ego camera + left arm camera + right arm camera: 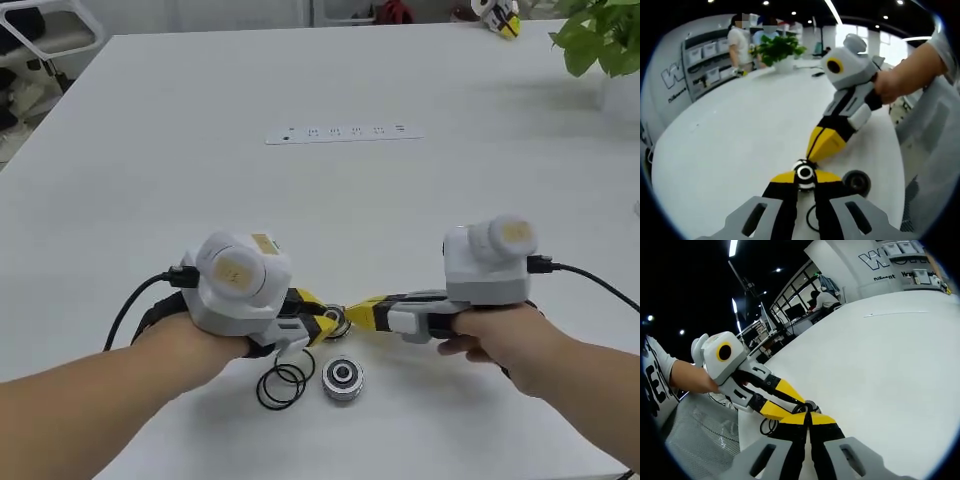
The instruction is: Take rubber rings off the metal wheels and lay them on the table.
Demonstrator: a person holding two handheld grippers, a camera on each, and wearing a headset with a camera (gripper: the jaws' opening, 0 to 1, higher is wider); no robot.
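Observation:
A small metal wheel [336, 320] hangs above the white table [300, 220], and my left gripper [325, 322] is shut on it from the left. In the left gripper view the wheel [805, 172] sits between my yellow jaw tips [805, 176]. My right gripper [352, 314] comes in from the right with its jaws shut, pinching the black rubber ring on the wheel's rim [809, 406]. On the table just below lie loose black rubber rings [283, 383] and a bare metal wheel [343, 377].
A white power strip [340, 132] lies mid-table. A potted plant [600, 35] stands at the far right corner. The table's near edge runs just below my hands. People stand by shelves [740, 42] beyond the table.

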